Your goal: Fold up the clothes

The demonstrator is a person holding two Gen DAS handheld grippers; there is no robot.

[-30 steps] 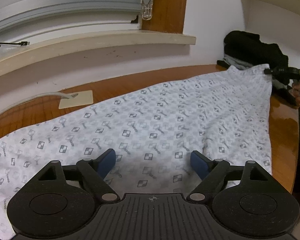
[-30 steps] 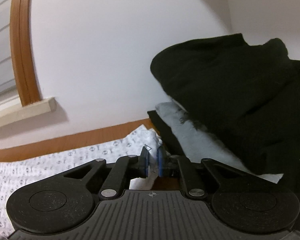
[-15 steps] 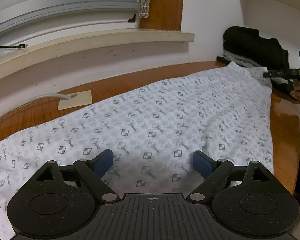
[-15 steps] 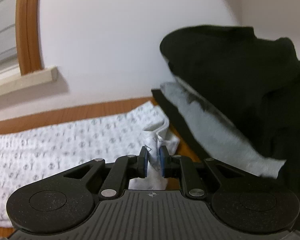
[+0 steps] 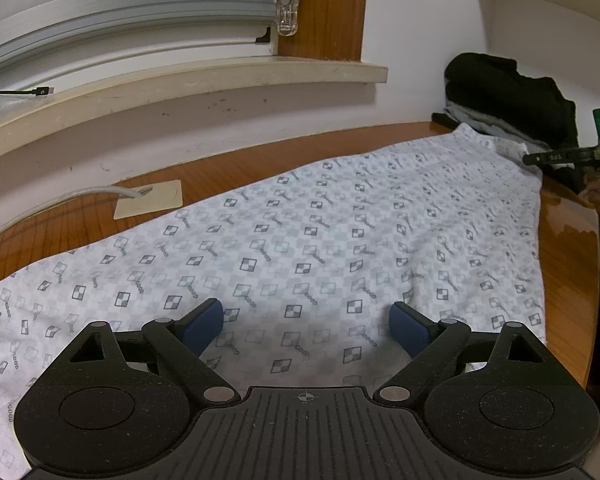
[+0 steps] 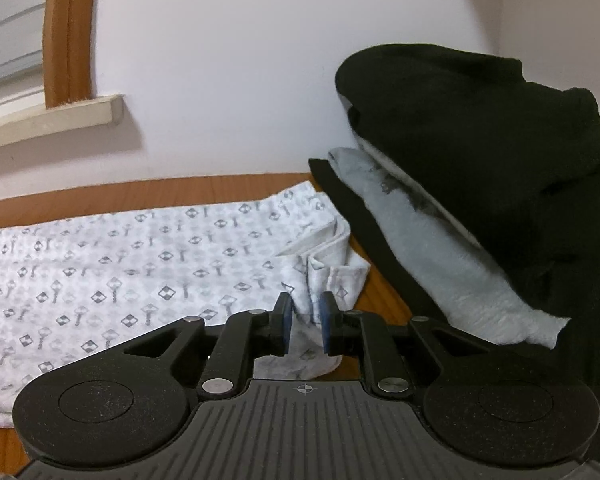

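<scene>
White patterned cloth (image 5: 300, 240) lies spread flat across the wooden table (image 5: 80, 224) — no fold made yet. Left gripper (image 5: 306, 326) hovers wide over it; right gripper (image 6: 305, 320) narrowly brackets the bunched corner by the table's far edge, grip uncertain.

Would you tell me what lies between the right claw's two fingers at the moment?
In the right wrist view, a bunched corner of the patterned white garment sits between the right claw fingers, which stand slightly apart.

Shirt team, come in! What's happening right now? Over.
Left tongs open above the shirt. Right tongs part open around its corner. Dark clothes pile close beside.
</scene>
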